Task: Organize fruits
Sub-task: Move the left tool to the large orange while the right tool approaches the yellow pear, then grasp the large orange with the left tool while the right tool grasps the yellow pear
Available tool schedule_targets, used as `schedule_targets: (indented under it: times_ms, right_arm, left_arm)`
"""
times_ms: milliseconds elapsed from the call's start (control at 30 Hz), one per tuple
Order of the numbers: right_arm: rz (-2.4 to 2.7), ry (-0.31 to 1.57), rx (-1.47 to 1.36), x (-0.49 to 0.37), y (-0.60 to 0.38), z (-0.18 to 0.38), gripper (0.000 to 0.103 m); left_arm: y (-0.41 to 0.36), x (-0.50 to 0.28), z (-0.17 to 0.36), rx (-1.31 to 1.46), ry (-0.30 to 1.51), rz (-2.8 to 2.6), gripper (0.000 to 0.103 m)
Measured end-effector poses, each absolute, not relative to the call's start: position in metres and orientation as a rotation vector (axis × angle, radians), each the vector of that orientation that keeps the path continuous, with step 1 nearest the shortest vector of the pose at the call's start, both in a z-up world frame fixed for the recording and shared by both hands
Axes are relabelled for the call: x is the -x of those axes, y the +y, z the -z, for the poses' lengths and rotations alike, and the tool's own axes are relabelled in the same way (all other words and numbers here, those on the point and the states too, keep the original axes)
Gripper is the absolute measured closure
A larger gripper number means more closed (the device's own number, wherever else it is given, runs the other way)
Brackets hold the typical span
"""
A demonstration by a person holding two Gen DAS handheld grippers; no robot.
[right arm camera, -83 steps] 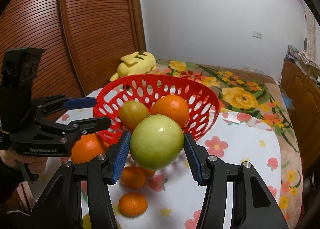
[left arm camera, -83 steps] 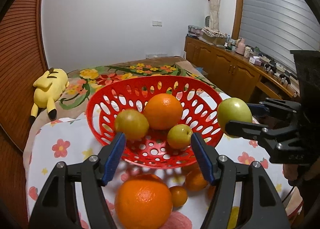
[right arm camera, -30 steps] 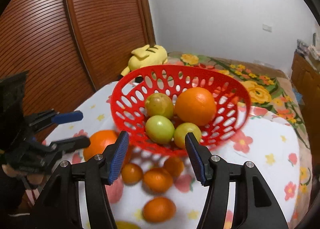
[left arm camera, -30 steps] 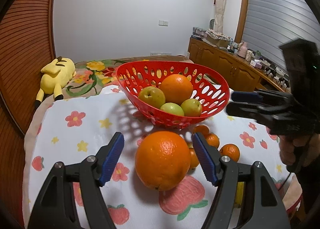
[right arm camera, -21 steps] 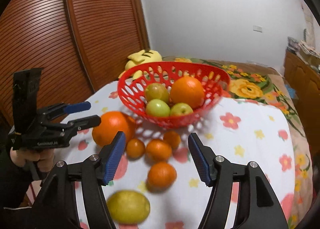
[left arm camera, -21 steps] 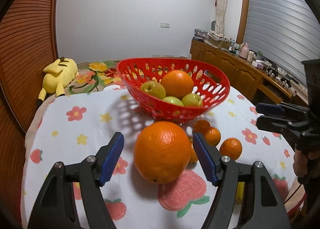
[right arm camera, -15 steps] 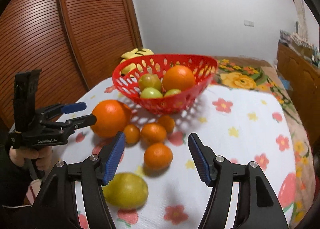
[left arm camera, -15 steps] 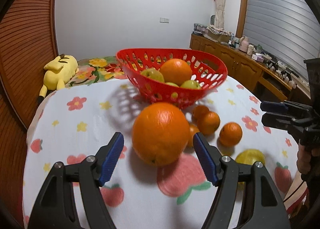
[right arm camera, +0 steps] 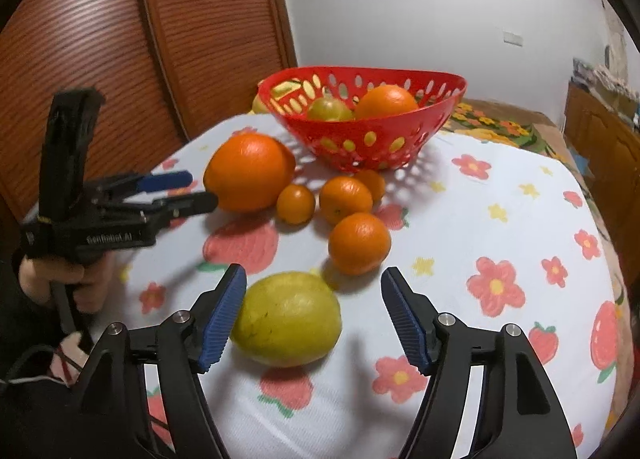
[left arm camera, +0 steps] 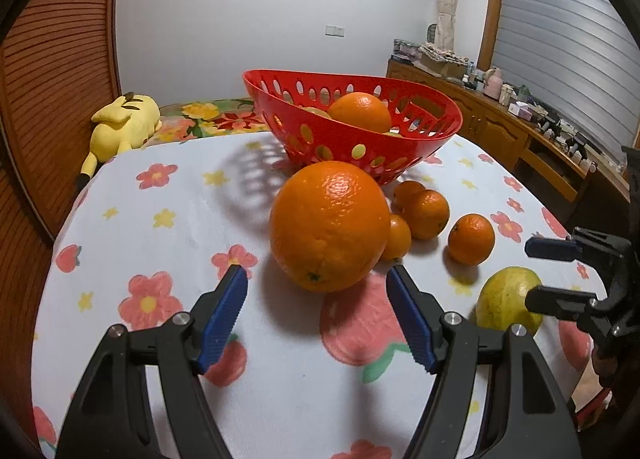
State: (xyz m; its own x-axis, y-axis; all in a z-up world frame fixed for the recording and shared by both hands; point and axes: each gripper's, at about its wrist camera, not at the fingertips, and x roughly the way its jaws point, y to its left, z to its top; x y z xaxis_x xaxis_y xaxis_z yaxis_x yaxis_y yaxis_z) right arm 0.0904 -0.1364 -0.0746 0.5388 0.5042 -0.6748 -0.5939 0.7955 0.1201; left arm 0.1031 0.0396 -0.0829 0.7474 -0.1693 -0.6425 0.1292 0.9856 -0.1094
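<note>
A large orange (left arm camera: 330,225) rests on the flowered tablecloth just ahead of my left gripper (left arm camera: 316,279), whose blue pads stand open and apart from it. A yellow lemon (right arm camera: 288,319) lies between the fingers of my right gripper (right arm camera: 313,277), close to the left pad. The right jaws are opening and do not clamp the lemon. Behind stands the red perforated basket (right arm camera: 440,115), holding an orange and green fruit. Several small oranges (right arm camera: 359,243) lie between the basket and the lemon. In the right wrist view the left gripper (right arm camera: 192,189) points at the large orange (right arm camera: 250,177).
A yellow plush toy (left arm camera: 120,127) lies beyond the table's far left edge. A wooden slatted door (right arm camera: 120,39) fills the left side, and a cluttered wooden sideboard (left arm camera: 500,127) runs along the right. A person's hand (right arm camera: 60,279) holds the left gripper's handle.
The green apple once held by the right gripper now lies in the basket. Both grippers have pulled back and sunk toward the cloth. The right jaws widened around the lemon.
</note>
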Motion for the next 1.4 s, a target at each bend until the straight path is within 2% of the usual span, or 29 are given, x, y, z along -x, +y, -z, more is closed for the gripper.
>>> schedule_targets:
  times_ms: [667,733,767,1400]
  right_arm:
    - [-0.712,0.837,0.101,-0.091,-0.127,0.104,0.026]
    - [-0.723,0.840,0.102,-0.091,-0.127,0.105,0.027]
    - [-0.732,0.839,0.104,-0.090,-0.126,0.105,0.032]
    - [-0.689,0.798,0.102,-0.098,-0.136,0.103,0.032]
  left_arm:
    - [0.043,-0.100,0.087,0.077,0.697,0.145,0.031]
    - [0.044,-0.101,0.087,0.081,0.700,0.142,0.031]
    - [0.044,-0.101,0.087,0.082,0.700,0.141,0.031]
    - [0.037,-0.128,0.072,0.096,0.703,0.199,0.031]
